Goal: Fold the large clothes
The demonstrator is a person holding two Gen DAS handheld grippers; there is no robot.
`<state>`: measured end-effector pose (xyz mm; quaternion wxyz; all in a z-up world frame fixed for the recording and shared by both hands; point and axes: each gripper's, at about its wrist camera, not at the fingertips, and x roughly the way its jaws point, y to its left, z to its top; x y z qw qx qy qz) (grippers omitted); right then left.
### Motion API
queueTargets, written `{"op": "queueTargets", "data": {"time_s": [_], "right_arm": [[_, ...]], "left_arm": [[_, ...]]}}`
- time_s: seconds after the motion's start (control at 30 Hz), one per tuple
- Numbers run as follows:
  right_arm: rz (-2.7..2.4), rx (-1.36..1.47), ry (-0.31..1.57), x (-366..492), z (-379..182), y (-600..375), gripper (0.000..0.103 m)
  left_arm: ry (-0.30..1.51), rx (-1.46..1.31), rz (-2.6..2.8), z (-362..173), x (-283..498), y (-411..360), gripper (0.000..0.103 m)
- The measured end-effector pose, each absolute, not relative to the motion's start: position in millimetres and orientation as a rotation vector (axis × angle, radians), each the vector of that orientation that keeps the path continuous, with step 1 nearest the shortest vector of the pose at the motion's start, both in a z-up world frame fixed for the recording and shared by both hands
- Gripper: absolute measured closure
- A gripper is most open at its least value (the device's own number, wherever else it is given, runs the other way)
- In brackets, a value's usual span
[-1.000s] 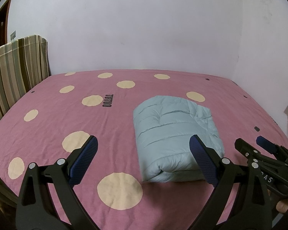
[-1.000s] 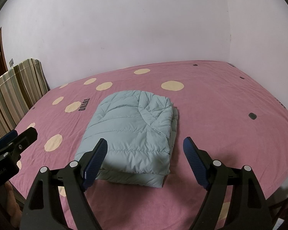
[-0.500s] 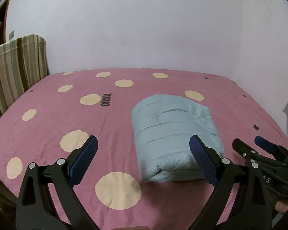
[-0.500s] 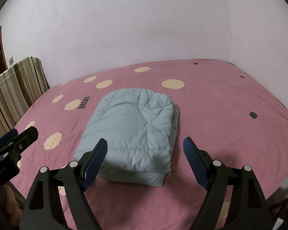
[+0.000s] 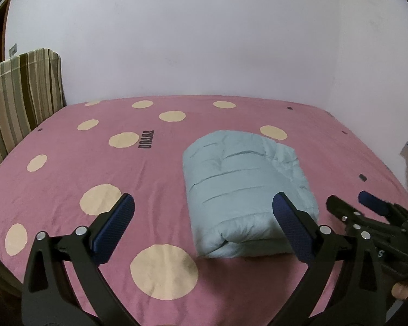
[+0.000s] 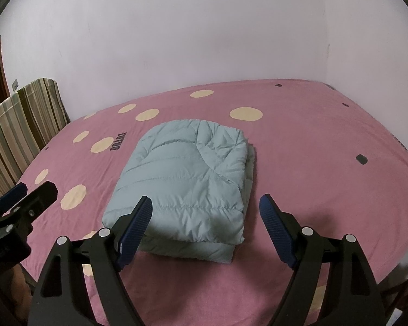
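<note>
Folded pale-blue padded jacket (image 6: 189, 187) lying on the pink dotted bed (image 6: 326, 146). Left tool (image 5: 204, 222) and right tool (image 6: 205, 221), both spread and empty, above the bed's near edge.

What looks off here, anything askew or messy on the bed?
Nothing stands out. The pale blue padded jacket lies folded in a compact bundle on the pink spotted bedsheet; only a lower layer peeks out along its right edge. The left gripper and right gripper are open and hold nothing.
</note>
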<state>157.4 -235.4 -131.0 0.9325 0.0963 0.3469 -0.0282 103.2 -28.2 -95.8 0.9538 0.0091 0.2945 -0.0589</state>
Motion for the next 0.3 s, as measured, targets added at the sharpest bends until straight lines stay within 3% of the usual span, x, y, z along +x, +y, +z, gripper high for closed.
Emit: {"op": "queueTargets", "data": {"time_s": [0.3], "right_arm": [[-0.093, 0.222, 0.706, 164.2, -135.9, -254.3, 0.023]], "left_arm": [[0.683, 0.016, -0.031, -120.0, 135.0, -9.7, 0.002]]}}
